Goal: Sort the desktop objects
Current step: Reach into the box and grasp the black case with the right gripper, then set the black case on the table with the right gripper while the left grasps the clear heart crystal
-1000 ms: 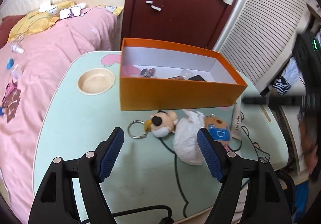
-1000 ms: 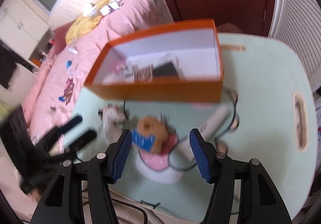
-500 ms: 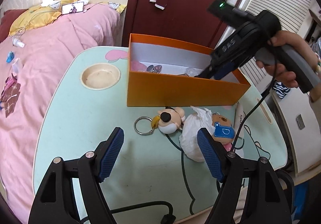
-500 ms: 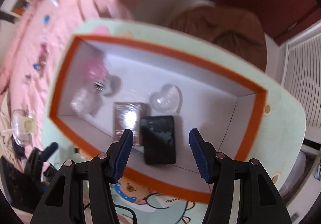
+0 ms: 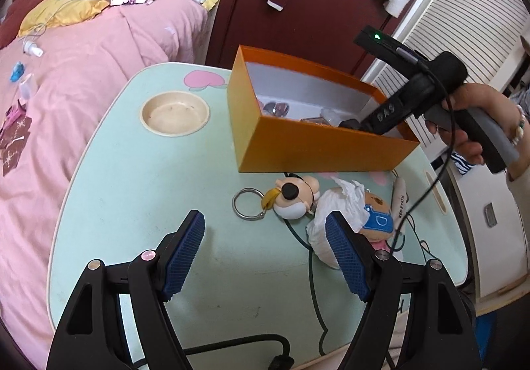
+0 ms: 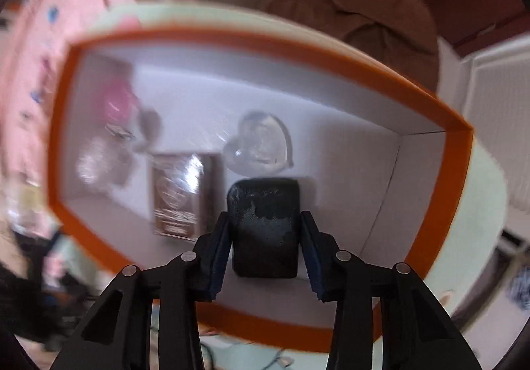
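Right gripper point(image 6: 264, 239) has dropped into the orange box point(image 5: 318, 151) since half a second ago; its jaws, then wide, now sit narrow against both sides of the black case point(image 6: 265, 224) on the box floor by the near wall. Taking or leaving it: undecidable. Left gripper point(image 5: 265, 257) hangs wide over the surface point(image 5: 132, 177); plush keychain point(image 5: 294, 197), tissue point(image 5: 341, 204) lie outside, at the box's near wall.

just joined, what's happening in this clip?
A person is sorting desk clutter with two handheld grippers. The right gripper is down inside the orange box, its fingers on either side of a black rectangular case; whether they already touch it is unclear. The left gripper hovers open over the table, facing a character keychain, crumpled tissue and bear plush not yet boxed.
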Demonstrator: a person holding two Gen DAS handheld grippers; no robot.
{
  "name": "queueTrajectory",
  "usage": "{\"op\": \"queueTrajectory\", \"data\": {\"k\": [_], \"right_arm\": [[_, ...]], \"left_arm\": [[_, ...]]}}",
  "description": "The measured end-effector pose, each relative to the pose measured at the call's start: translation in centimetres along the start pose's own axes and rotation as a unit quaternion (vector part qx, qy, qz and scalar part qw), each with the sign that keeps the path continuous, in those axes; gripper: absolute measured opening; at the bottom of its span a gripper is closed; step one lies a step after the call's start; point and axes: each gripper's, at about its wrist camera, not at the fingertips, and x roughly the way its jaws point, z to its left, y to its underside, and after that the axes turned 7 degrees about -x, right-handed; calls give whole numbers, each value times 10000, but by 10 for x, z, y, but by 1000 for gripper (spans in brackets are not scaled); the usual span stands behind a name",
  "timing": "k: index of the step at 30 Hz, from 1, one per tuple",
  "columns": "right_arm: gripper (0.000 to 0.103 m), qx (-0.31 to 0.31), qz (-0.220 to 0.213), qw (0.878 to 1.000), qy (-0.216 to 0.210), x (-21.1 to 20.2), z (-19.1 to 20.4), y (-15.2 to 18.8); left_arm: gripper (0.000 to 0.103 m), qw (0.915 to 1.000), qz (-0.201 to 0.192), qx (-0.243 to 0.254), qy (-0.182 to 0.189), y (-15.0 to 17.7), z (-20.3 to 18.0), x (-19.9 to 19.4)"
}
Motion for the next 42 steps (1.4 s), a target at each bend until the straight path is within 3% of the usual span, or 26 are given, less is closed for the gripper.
{"op": "queueTrajectory", "data": {"k": [3,7,11,14,16,21,27,35,40,42], "right_arm": [[38,-129,-204,9997,-83,-7,11,4],[38,20,-983,9948,-265,-41,6,20],[38,158,-1870,9797,-710,-86,5,60],[38,163,-2230,9683,-1116,-102,12,99],[38,165,-2270,9648,-1316,-99,18,129],[38,568,-2138,9673,-1239,-59,16,167],[38,1074,-1972,9681,-1112,-9,12,209],[39,1129,-2875,9485,-702,-2,31,233],[44,1187,-3099,9368,-1107,2,35,247],[44,1168,-3120,9338,-1304,4,37,251]], "left_arm": [[76,9999,-14,95,-56,0,-4,-1],[76,9998,37,205,10,-2,-6,-6],[76,9994,202,215,162,-16,-6,-7],[76,9990,163,400,111,-44,-19,-4],[76,9985,137,524,78,-62,-27,-2],[76,9965,80,832,-4,-107,-48,3],[76,9867,890,1352,149,-128,-96,68],[75,9653,1607,2001,-478,-122,-140,146],[60,9645,1842,1785,-634,-121,-139,171],[47,9634,1864,1791,-704,-120,-139,176]]}}
